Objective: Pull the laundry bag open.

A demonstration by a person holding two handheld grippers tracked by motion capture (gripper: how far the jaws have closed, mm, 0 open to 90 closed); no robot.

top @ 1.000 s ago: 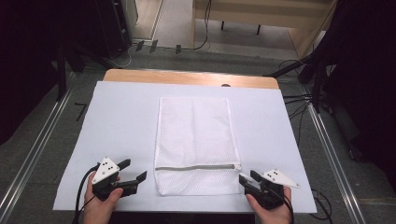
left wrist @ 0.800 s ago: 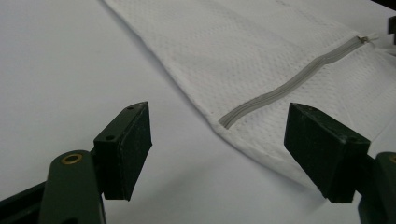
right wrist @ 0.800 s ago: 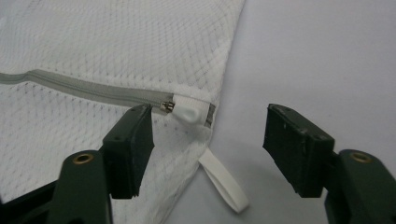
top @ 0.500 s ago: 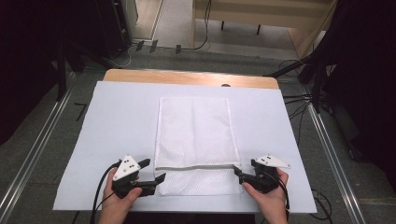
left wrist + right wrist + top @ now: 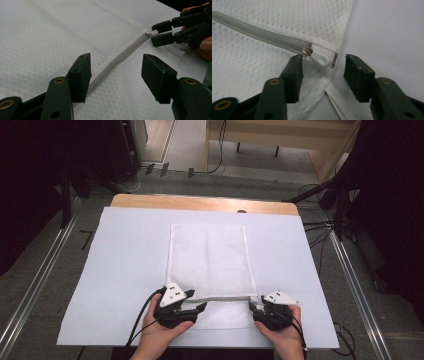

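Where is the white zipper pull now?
The zipper pull lies at the mesh bag's right edge, between the right gripper's open jaws.

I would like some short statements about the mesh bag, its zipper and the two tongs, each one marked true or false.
1. The white mesh bag lies flat on a white sheet. True.
2. The grey zipper is open along its whole length. False: it looks closed.
3. The white zipper pull lies between the jaws of the right tongs. True; the pads do not yet press on it.
4. The left tongs clamp a red cloth. False: its jaws stand apart on either side of the zipper.
5. The bag hangs off the table's edge. False: it rests wholly on the sheet.
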